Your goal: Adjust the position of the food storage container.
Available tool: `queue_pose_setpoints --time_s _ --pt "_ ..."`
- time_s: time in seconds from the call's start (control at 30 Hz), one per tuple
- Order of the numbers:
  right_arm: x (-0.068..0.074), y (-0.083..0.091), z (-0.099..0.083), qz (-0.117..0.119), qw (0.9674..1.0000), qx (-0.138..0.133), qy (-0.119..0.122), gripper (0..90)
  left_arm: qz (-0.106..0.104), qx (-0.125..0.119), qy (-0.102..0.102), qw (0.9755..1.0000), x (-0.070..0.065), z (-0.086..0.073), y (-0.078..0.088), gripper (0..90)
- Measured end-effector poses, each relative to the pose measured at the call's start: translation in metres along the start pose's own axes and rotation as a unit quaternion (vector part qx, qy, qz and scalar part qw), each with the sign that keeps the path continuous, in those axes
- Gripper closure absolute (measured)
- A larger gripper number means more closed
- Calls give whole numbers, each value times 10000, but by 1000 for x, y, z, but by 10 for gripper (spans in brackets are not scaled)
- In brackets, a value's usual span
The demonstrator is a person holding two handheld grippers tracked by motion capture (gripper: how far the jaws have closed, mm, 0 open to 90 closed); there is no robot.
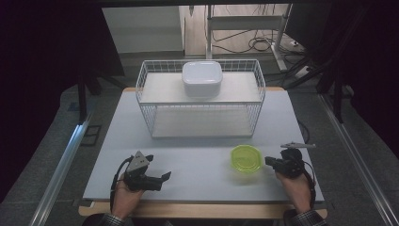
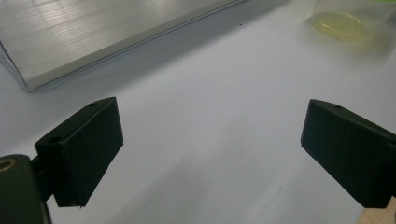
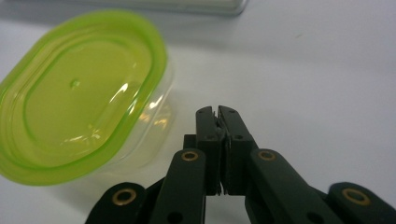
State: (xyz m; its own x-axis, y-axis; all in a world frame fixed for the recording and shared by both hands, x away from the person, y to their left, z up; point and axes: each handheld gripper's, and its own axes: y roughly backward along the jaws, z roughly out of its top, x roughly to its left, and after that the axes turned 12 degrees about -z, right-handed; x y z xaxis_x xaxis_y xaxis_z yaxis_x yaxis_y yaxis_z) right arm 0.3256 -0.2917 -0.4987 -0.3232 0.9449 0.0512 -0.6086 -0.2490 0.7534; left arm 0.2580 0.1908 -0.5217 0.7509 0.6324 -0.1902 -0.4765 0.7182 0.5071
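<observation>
Left claw (image 1: 162,177) sits near the bench's (image 1: 197,160) front edge toward its left corner, jaws spread wide, holding nothing. Right claw (image 1: 268,161) is near the front right corner, jaws pressed together, empty, tips just beside the tub (image 1: 246,158) but apart from it. Tub has a green lid and sits right of center near the front edge. Wire rack (image 1: 201,96) stands at the back edge, a white box (image 1: 202,78) on its top shelf.

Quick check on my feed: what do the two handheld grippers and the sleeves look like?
Both are black. The left gripper has blocky rectangular jaws, a grey three-cornered plate on top and a black cable trailing back. The right gripper has slim jaws on linkage arms with brass-coloured rivets, plus a black cable. Both sleeve cuffs look plaid.
</observation>
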Motion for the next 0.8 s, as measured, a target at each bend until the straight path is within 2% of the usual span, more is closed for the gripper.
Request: queue_pose_setpoints --time_s 0.17,0.5,0.8 --pt "13 -7 0 156 9995 145 236 876 6 -5 -8 10000 0 0 1 52" --pt "28 -19 9 586 9981 88 160 877 22 29 -39 10000 -1 0 -1 52" --pt "54 -35 18 883 9954 173 336 877 23 35 -51 10000 -1 0 -1 52"
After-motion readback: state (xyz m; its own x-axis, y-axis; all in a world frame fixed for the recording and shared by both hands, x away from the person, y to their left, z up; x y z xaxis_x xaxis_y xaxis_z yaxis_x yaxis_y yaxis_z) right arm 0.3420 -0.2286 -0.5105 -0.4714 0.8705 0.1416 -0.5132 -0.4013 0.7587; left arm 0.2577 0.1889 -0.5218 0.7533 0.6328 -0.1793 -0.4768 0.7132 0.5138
